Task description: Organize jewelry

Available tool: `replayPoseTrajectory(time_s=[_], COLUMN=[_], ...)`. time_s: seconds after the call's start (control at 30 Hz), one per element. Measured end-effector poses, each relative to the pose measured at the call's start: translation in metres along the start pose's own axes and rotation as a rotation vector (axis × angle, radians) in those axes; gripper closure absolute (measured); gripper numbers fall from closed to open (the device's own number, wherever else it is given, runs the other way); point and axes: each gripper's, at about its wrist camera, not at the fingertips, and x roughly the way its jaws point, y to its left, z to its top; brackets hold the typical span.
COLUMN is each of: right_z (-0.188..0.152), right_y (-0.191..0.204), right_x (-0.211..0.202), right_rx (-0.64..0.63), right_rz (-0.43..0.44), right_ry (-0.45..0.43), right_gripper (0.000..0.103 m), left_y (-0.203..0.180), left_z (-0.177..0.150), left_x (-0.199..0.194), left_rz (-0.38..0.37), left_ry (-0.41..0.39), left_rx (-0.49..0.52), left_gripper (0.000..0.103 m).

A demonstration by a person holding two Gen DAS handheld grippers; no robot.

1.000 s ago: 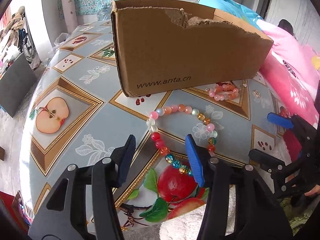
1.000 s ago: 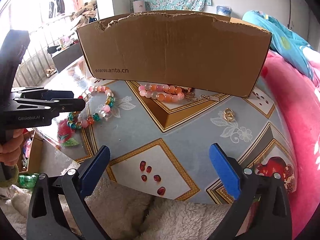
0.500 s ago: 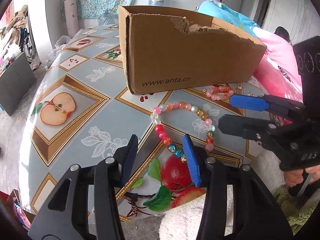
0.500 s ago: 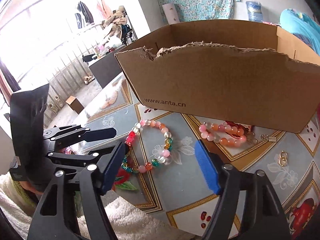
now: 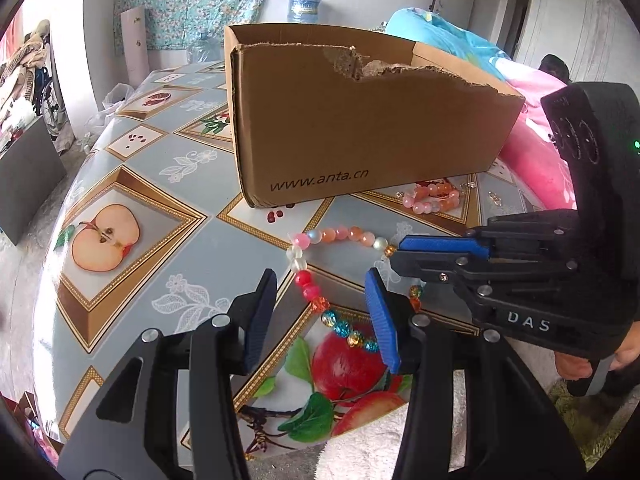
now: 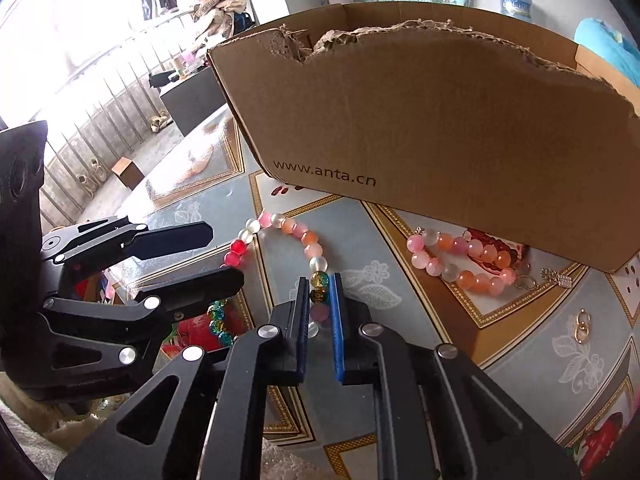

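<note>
A multicoloured bead bracelet (image 5: 340,234) (image 6: 298,232) lies on the patterned tablecloth in front of a cardboard box (image 5: 360,128) (image 6: 460,140). My right gripper (image 6: 319,280) (image 5: 396,251) is closing, and its pads pinch the yellow and purple beads on the bracelet's right side. My left gripper (image 5: 320,272) (image 6: 226,258) hovers over the bracelet's left side. Its jaws are closing, red and orange beads lie between them, and the pads do not touch. A pink and orange bracelet (image 5: 432,200) (image 6: 460,268) rests against the foot of the box.
Small gold rings (image 6: 582,326) (image 5: 496,199) and a metal charm (image 6: 556,278) lie right of the pink bracelet. The table (image 5: 192,248) edge runs just under both grippers, with white fleece below. A pink quilt (image 5: 532,132) lies to the right.
My right gripper has swung left from the table's right part to the multicoloured bracelet and shut on its beads. The left gripper's jaws have narrowed a little.
</note>
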Motion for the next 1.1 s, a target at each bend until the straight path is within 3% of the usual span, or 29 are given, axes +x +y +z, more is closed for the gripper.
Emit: replayPoseTrajectory(time_s=[0.17,0.4,0.57,0.73,1.1], right_z=[-0.005,-0.012,-0.014,-0.019,0.0], right_y=[-0.008,-0.011,-0.018,-0.032,-0.032], right_x=[-0.005,-0.01,-0.013,-0.034,-0.1], right_rx=[0.03,0.051,0.08,0.119,0.092], right_rz=[0.0,0.008,0.033,0.068,0.107], right_ry=[-0.003,-0.014,-0.029,-0.075,-0.235], right_gripper=[0.093,0.093,0.093,0.093,0.093], left_y=[-0.003,-0.01,-0.013,-0.019,-0.043], left_z=[0.009,0.018,0.021,0.023,0.058], left_x=[0.019,0.028,0.026,-0.002,-0.083], left_rz=[0.033,0.086,0.068,0.05,-0.028], left_ry=[0.058,0.073,0.078,0.034,-0.146], left_rx=[0.008,0.036,0.01,0.0,0.03], left_gripper=[0.074,0.094,0.095,0.095,0.095])
